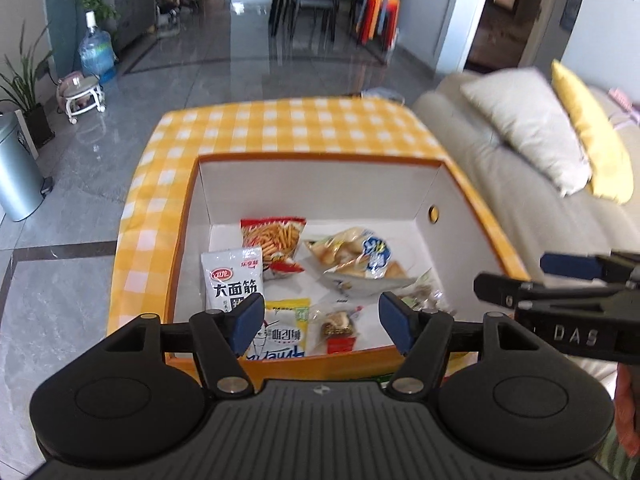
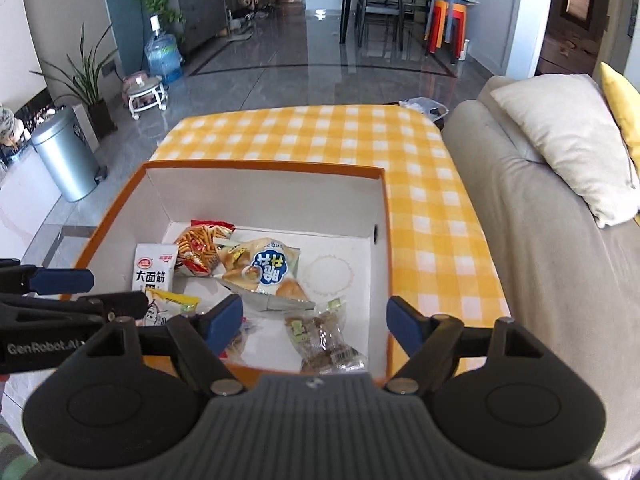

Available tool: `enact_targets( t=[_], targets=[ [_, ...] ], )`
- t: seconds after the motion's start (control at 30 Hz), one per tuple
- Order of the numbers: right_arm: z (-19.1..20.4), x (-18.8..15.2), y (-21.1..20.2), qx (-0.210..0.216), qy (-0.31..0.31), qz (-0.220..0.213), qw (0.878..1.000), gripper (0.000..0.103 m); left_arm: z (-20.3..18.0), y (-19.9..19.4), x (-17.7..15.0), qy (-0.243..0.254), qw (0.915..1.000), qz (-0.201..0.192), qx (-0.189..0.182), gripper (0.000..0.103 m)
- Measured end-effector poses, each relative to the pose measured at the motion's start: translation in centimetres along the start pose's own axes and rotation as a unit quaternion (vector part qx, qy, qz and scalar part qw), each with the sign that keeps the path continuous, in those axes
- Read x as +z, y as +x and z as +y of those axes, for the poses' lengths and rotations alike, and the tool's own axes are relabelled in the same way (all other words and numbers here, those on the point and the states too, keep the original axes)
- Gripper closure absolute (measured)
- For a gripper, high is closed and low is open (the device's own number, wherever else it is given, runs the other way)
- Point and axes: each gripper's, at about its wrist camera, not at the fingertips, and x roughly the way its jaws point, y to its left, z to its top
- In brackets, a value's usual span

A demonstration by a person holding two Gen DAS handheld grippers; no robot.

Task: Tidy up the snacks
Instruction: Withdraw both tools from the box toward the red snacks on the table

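Observation:
An orange box with a white inside (image 1: 448, 208) (image 2: 264, 196) stands on the yellow checked table. In it lie several snacks: a white gluten pack (image 1: 232, 276) (image 2: 154, 272), a red stick-snack bag (image 1: 276, 240) (image 2: 200, 250), a clear bag with a blue label (image 1: 360, 260) (image 2: 264, 268), a yellow-white pack (image 1: 286, 328) (image 2: 170, 306), a small red-brown pack (image 1: 340, 328) and a clear wrapped cake (image 2: 320, 340). My left gripper (image 1: 322, 322) (image 2: 86, 292) is open and empty above the box's near edge. My right gripper (image 2: 316, 324) (image 1: 524, 276) is open and empty beside it.
The yellow checked table (image 1: 304, 128) (image 2: 432, 208) extends beyond the box. A beige sofa with a white cushion (image 2: 560, 136) and a yellow one is on the right. A metal bin (image 2: 66, 156), a water bottle and plants stand on the left floor.

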Motion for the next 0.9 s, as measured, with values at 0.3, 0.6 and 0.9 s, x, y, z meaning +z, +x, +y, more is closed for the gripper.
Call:
enact_targets(
  t=[0.3,0.6,0.9],
  targets=[
    [-0.6,-2.7,-4.5,0.006,-0.004,-0.045,0.999,0.021,-1.1,-3.4,-2.5,-0.01,0.9994,-0.032,-0.006,0.019],
    [-2.3,-5.9,-6.3,0.026,0.004,-0.03,0.999,0.019,-2.4,-4.0,-6.0,-0.025,0.9989,-0.022,-0.033,0.017],
    [-4.7,-9.8,-5.4,0.031,0.018,0.023,0.999,0.018,-5.1,-3.3,-8.5,0.019,0.9993,-0.03,-0.015,0.013]
  ],
)
